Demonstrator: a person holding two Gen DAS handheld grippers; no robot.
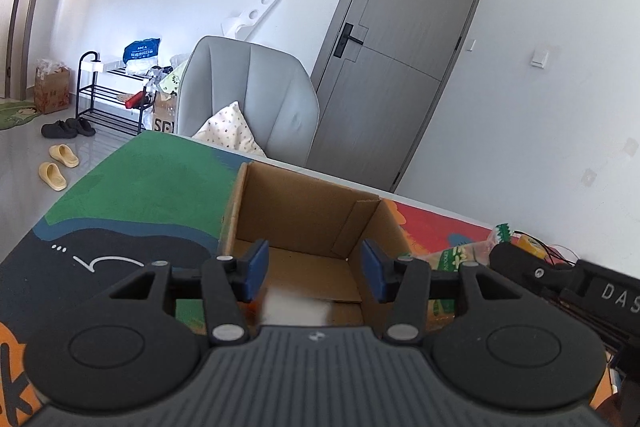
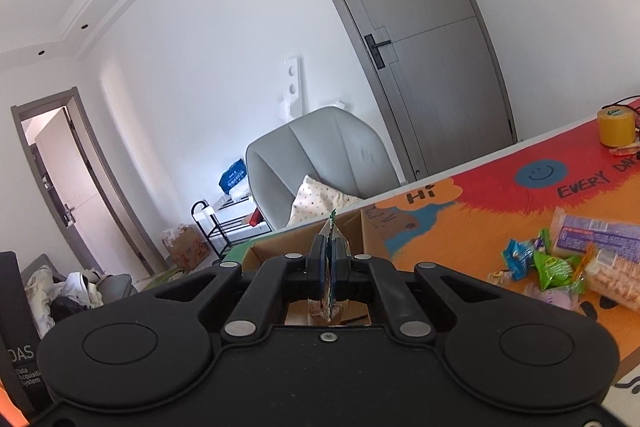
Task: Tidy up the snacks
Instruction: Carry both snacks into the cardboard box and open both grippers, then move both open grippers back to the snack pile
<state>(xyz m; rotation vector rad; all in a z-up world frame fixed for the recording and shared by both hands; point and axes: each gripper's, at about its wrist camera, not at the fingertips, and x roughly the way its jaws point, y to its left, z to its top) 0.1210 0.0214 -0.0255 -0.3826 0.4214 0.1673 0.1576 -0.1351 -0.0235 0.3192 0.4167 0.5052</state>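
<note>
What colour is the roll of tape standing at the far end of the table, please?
The roll of tape is yellow, seen best in the right wrist view.

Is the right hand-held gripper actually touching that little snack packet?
Touching. The right wrist view shows the right hand-held gripper with its blue pads pressed shut on the snack packet, no gap either side.

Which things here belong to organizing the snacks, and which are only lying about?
For the job:
- cardboard box
- snack packet in the right claw
- snack pile

Lying about:
- yellow tape roll
- grey chair
- slippers
</note>
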